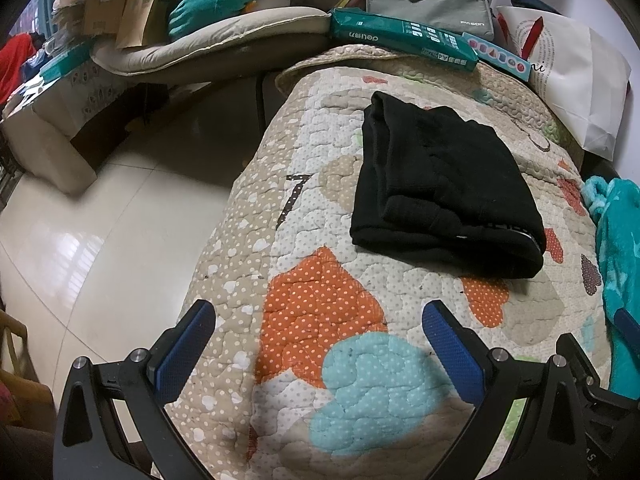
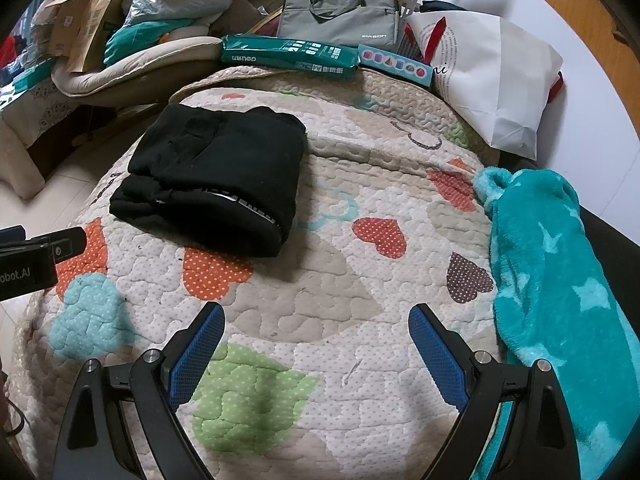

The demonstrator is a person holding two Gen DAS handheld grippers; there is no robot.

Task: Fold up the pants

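The black pants (image 1: 444,188) lie folded into a compact rectangle on the quilted heart-pattern cover (image 1: 320,320). They also show in the right wrist view (image 2: 216,184), left of centre. My left gripper (image 1: 318,316) is open and empty, held above the quilt a little short of the pants. My right gripper (image 2: 316,318) is open and empty, over the quilt to the right of the pants and nearer than them. The left gripper's body (image 2: 36,256) shows at the left edge of the right wrist view.
A teal fleece garment (image 2: 560,288) lies along the quilt's right side. A green paper pack (image 2: 288,56), a grey laptop bag (image 2: 340,20) and a white paper bag (image 2: 496,80) sit at the far edge. Tiled floor (image 1: 100,240) drops off left.
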